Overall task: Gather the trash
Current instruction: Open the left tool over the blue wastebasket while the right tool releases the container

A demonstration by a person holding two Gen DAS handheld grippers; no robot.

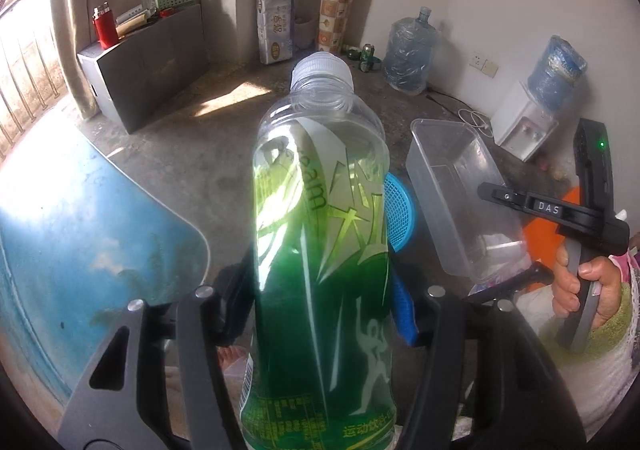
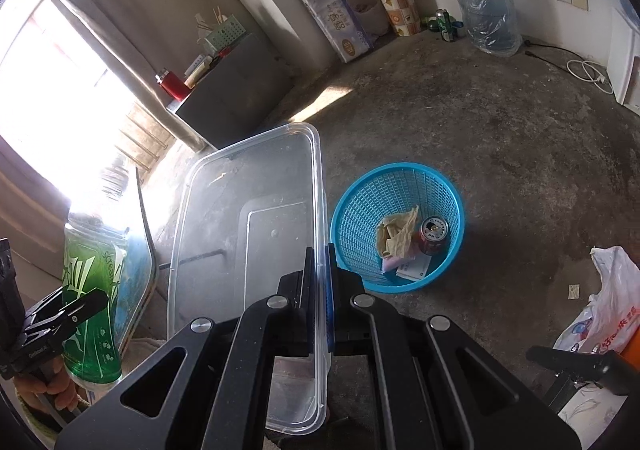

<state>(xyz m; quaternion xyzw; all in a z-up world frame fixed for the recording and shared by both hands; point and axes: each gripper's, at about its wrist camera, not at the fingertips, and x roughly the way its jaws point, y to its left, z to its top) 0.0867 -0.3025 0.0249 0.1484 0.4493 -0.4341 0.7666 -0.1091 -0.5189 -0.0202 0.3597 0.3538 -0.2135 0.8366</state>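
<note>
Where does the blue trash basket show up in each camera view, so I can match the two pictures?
Left wrist view: blue basket is right of centre, mostly hidden behind the green bottle and the clear plastic container.
Right wrist view: blue basket is in full view, right of centre, on the floor.
Shared landmark: big water jug against the far wall.

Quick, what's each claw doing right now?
Left claw: closed on the green bottle.
Right claw: closed on the wall of the clear plastic box.
</note>
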